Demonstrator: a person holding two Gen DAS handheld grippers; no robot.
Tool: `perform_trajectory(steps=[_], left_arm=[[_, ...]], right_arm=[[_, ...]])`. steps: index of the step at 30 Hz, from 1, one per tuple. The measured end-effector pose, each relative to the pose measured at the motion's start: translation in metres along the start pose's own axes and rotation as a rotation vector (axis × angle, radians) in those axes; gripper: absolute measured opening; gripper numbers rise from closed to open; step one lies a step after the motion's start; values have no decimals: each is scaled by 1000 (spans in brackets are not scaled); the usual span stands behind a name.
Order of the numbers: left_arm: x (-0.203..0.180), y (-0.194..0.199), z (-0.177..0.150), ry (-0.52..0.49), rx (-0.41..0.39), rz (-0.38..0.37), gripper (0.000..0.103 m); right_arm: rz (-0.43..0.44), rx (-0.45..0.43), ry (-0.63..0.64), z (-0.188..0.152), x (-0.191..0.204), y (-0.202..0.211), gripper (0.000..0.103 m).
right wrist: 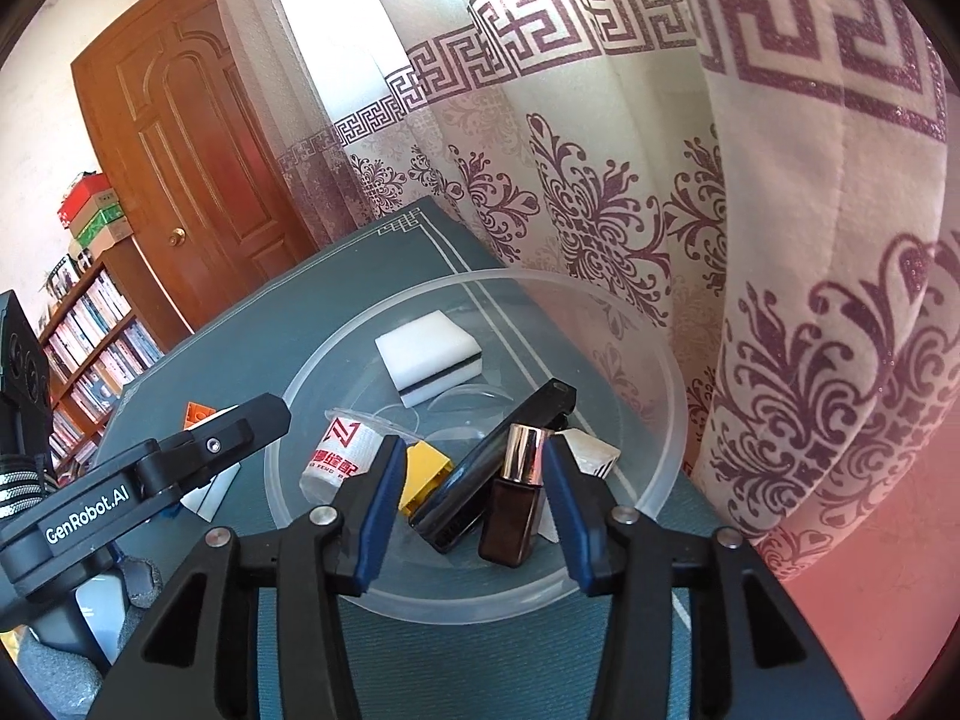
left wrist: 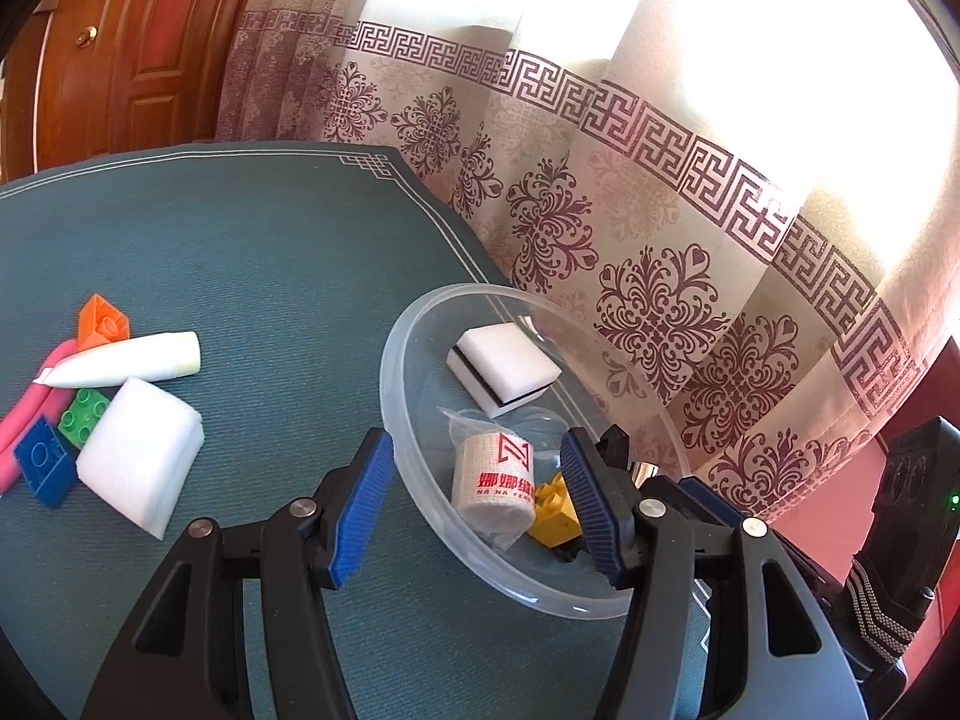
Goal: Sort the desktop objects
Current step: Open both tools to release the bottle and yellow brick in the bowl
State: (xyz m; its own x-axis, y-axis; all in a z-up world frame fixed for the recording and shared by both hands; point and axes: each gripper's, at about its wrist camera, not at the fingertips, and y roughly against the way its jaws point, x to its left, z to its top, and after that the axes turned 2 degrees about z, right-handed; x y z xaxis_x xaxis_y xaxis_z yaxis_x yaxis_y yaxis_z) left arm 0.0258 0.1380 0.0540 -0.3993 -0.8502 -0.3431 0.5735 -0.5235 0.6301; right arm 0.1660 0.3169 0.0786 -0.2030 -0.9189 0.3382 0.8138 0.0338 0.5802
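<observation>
1. Left wrist view: a patterned curtain (left wrist: 660,228) hangs behind the desk (left wrist: 252,252), which wears a teal mat, with a wooden door (left wrist: 132,48) at the far left. The clear bowl (left wrist: 414,468) sits at the desk's curtain-side edge and holds a sponge (left wrist: 504,369), a bandage roll (left wrist: 495,480) and a yellow brick (left wrist: 558,510).
2. The left gripper (left wrist: 477,501) hangs spread wide over the bowl's near rim, holding nothing. Unsorted items lie well apart to its left: a white tube (left wrist: 129,363), a foam block (left wrist: 141,456), orange (left wrist: 102,321), green (left wrist: 84,417) and blue (left wrist: 45,471) bricks, and a pink strip (left wrist: 27,414).
3. Judged next: swing left and take the foam block across its short sides, squeezing lightly, as it probably compresses.
4. Right wrist view: the same curtain and door, plus a bookshelf (right wrist: 90,348). The right gripper (right wrist: 471,492) is spread open around a brown bottle (right wrist: 513,498) lying in the bowl beside a black case (right wrist: 480,474); the fingers seem clear of it.
5. Lift straight up to avoid catching the bottle or tipping the light bowl.
</observation>
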Motion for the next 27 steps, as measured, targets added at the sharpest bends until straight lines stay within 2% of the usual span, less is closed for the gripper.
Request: perform_trajectory(steps=[5, 9, 27], left_arm=[[12, 8, -1, 21, -5, 20, 62], [24, 14, -1, 45, -17, 40, 62], [90, 49, -4, 131, -80, 153, 62]], right_arm=[[6, -10, -1, -2, 4, 1, 66], [19, -12, -11, -4, 7, 2, 80], [54, 5, 21, -14, 35, 3, 81]])
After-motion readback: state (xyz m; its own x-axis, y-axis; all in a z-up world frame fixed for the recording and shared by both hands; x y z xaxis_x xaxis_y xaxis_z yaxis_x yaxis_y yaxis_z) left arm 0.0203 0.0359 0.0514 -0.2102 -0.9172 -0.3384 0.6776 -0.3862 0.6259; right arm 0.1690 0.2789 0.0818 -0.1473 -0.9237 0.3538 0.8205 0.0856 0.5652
